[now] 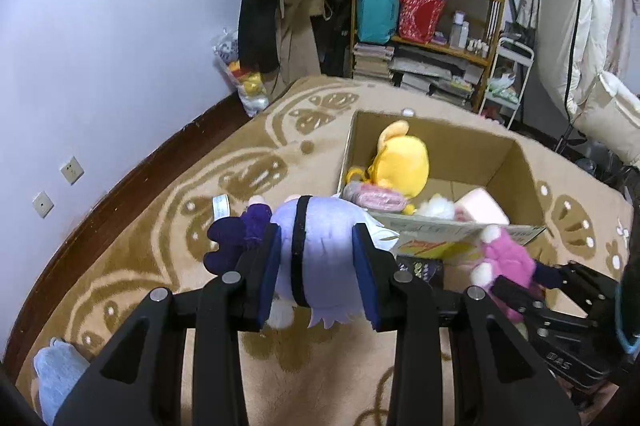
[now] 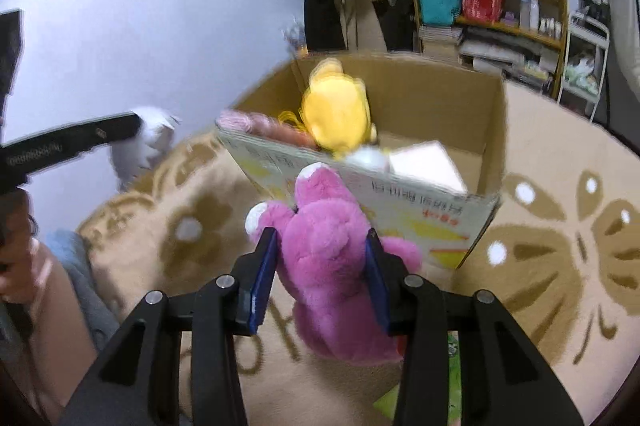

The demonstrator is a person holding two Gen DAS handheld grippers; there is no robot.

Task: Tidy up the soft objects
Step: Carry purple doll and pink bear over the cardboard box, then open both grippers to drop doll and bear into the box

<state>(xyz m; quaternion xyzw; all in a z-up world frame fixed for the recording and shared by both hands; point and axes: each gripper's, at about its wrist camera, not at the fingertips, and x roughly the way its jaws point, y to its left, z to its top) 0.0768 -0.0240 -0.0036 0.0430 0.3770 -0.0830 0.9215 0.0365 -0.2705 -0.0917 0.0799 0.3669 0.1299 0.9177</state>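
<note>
**A:** What do I have on the left?

**B:** My left gripper (image 1: 320,266) is clamped on the lilac plush (image 1: 320,250), one pad on each side of its body. The box (image 1: 516,162) is ahead and a little to the right of the fingers, with its near wall just past the plush. I judge the plush isn't over the opening yet.

**A:** How do I drop it well?

**B:** I carry it forward and right until it clears the near wall, then aim for the bare floor at the back right, since the yellow plush (image 1: 400,162) fills the left side. I let go only once it hangs inside the walls.

**A:** And the right?

**B:** My right gripper (image 2: 322,266) is squeezed shut on the pink plush (image 2: 332,266), which bulges between the pads. The box is straight ahead, and the plush's head overlaps its near wall in this blurred view. I can't tell if they touch.

**A:** Any risk?

**B:** Both grippers head for one opening. I'd lift the pink plush above the rim first and keep it right of the left gripper, so they don't collide.
</note>
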